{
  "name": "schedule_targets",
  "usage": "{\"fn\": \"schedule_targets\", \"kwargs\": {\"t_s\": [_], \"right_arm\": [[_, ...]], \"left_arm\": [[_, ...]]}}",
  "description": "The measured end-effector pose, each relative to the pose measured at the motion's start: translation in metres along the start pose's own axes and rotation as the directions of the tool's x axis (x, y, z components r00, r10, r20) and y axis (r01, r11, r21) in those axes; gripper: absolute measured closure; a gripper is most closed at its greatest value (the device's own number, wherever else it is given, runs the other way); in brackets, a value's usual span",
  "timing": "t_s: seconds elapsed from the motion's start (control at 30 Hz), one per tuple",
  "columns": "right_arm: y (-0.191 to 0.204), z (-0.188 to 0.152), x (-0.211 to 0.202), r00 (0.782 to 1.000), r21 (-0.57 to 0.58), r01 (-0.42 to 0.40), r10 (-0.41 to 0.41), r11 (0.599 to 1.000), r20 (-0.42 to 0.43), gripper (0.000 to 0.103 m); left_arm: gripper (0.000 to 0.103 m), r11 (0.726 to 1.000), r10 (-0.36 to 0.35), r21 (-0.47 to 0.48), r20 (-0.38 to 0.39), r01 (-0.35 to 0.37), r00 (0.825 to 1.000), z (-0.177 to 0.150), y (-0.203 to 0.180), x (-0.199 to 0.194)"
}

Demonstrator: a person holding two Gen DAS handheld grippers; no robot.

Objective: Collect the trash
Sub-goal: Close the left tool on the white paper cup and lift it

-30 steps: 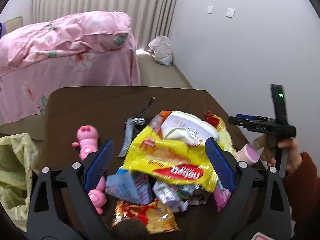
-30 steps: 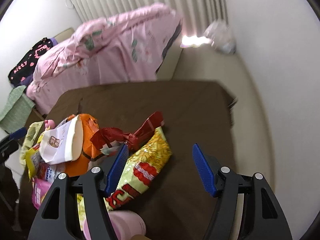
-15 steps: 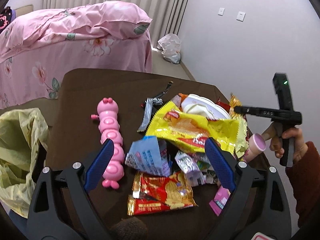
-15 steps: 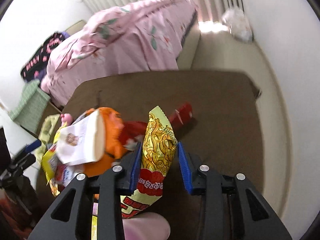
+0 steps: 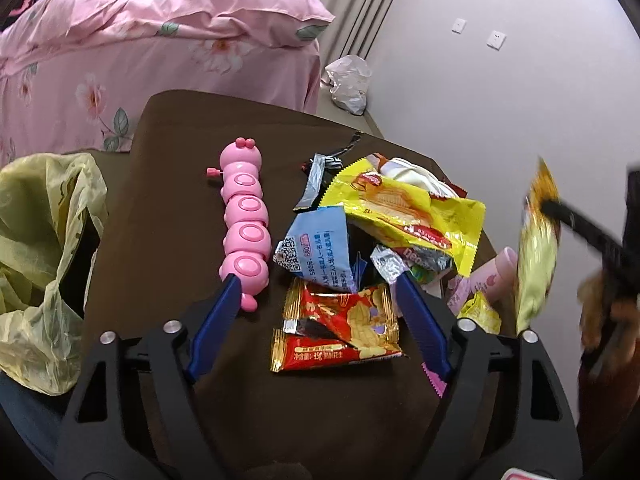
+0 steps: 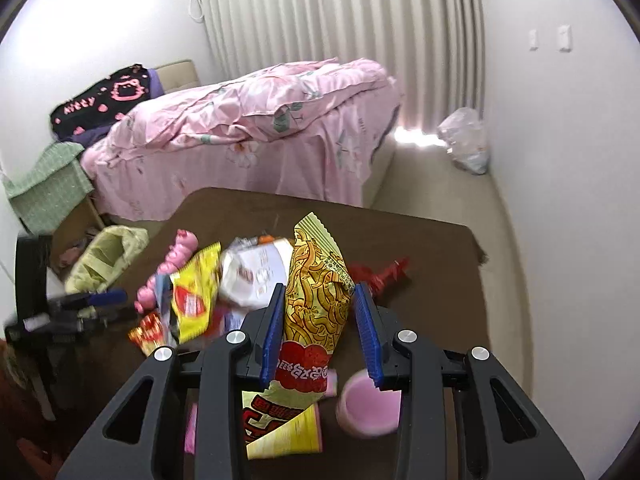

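White walls (image 6: 560,140), pale pleated curtain (image 6: 340,12), beige floor (image 6: 432,184). Bed with pink floral duvet (image 6: 248,120) behind dark brown table (image 6: 420,248). Daylight under curtain.

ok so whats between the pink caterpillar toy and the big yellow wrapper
In the left wrist view, a blue and white packet and a grey foil strip lie between the pink caterpillar toy and the yellow wrapper.

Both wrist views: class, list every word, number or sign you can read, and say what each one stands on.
"15g", with small Chinese print beside it: red and gold peanut packet.
"580", beside a QR code: blue sachet.
"Kitty", partly legible: black blanket.
Large Chinese characters on the noodle snack bag in the right tool: blurred.
Yellow wafer wrapper: upside-down lettering, unreadable.
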State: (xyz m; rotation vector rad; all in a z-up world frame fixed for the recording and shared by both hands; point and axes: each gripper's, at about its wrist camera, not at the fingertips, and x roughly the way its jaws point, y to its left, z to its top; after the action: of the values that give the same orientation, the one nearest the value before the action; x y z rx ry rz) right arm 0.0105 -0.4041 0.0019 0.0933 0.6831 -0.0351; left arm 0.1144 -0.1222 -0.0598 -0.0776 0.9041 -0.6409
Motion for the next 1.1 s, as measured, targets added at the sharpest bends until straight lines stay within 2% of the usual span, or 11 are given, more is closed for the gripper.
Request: {"fn": "schedule_targets", "kwargs": {"t_s": [0.13, 0.23, 0.37, 0.47, 0.5, 0.57, 0.63, 0.77, 0.87, 1.0, 1.1], "right_arm": [[0.007, -0.038, -0.016, 0.997, 0.006, 0.074, -0.075, 0.997, 0.016, 0.070], [0.007, -0.059, -0.026, 0.995, 0.034, 0.098, -0.099, 0.995, 0.031, 0.070], [0.008, -0.075, -0.032, 0.991, 0.046, 0.121, -0.123, 0.992, 0.050, 0.070], [0.007, -0.085, -0.029, 0.994, 0.067, 0.103, -0.106, 0.992, 0.036, 0.070], [0.006, -0.088, -0.029, 0.994, 0.072, 0.100, -0.103, 0.992, 0.033, 0.070], [0.006, -0.094, -0.030, 0.994, 0.076, 0.098, -0.101, 0.992, 0.035, 0.070], [0.005, -0.098, -0.030, 0.995, 0.087, 0.092, -0.095, 0.992, 0.040, 0.070], [0.004, -0.099, -0.026, 0.996, 0.117, 0.068, -0.074, 0.991, 0.045, 0.070], [0.005, -0.099, -0.027, 0.997, 0.122, 0.061, -0.067, 0.991, 0.047, 0.070], [0.011, -0.096, -0.028, 0.997, 0.116, 0.059, -0.065, 0.992, 0.050, 0.070], [0.017, -0.093, -0.032, 0.996, 0.105, 0.063, -0.070, 0.992, 0.063, 0.070]], "left_arm": [[0.033, 0.998, -0.066, -0.001, 0.021, 0.066, 0.998, 0.024, -0.014, 0.001], [0.033, 0.990, -0.136, -0.020, 0.027, 0.137, 0.990, 0.045, -0.036, 0.006], [0.033, 0.991, -0.101, 0.096, 0.090, 0.092, 0.991, 0.071, -0.077, 0.023], [0.034, 0.977, -0.019, 0.213, 0.046, 0.009, 0.999, 0.078, -0.096, 0.060], [0.039, 0.974, 0.009, 0.227, 0.020, -0.014, 1.000, 0.077, -0.096, 0.072], [0.048, 0.979, 0.024, 0.202, -0.055, -0.012, 0.998, 0.070, -0.085, 0.090], [0.055, 0.989, -0.016, 0.143, -0.108, 0.031, 0.994, 0.059, -0.071, 0.094], [0.057, 0.991, -0.033, 0.125, -0.090, 0.045, 0.995, 0.042, -0.060, 0.078], [0.058, 0.992, -0.049, 0.115, -0.043, 0.053, 0.998, 0.036, -0.057, 0.055], [0.058, 0.988, -0.036, 0.151, 0.040, 0.030, 0.999, 0.030, -0.065, 0.016], [0.058, 0.981, -0.032, 0.191, 0.054, 0.021, 0.998, 0.023, -0.067, -0.006]]}}
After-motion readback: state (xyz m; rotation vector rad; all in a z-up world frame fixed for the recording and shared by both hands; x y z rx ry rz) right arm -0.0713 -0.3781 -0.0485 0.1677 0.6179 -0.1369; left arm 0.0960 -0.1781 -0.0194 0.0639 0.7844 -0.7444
